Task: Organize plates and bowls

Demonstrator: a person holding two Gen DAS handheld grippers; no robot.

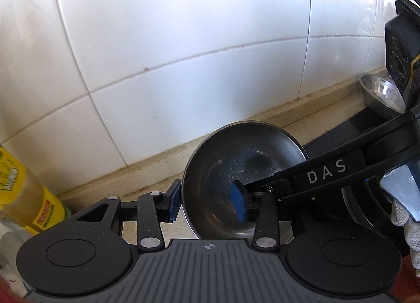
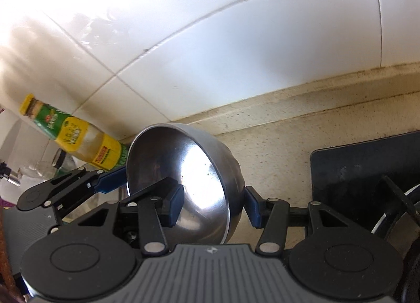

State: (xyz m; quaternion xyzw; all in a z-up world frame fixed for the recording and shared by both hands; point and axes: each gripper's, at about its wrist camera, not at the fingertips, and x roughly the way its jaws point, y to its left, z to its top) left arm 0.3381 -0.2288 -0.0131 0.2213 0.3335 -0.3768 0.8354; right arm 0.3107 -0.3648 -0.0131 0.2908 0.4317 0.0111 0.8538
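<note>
A steel bowl (image 1: 236,158) hangs tilted above the beige counter, and both grippers hold it. My left gripper (image 1: 207,198) is shut on its left wall, one blue pad outside the rim and the other inside. In the right wrist view the same bowl (image 2: 183,145) shows its shiny inside. My right gripper (image 2: 214,205) is shut on the right wall, with its left pad inside and its right pad outside. The right gripper's black finger arm (image 1: 328,169) reaches across the bowl's right rim. The left gripper's blue finger (image 2: 111,180) presses the bowl's left edge.
A second steel bowl (image 1: 380,95) sits at the back right by the tiled wall. A black hob (image 2: 367,171) lies on the counter to the right. A yellow and green bottle (image 2: 78,140) and a glass jar (image 2: 52,166) stand at the left. A gloved hand (image 1: 407,226) is at the right edge.
</note>
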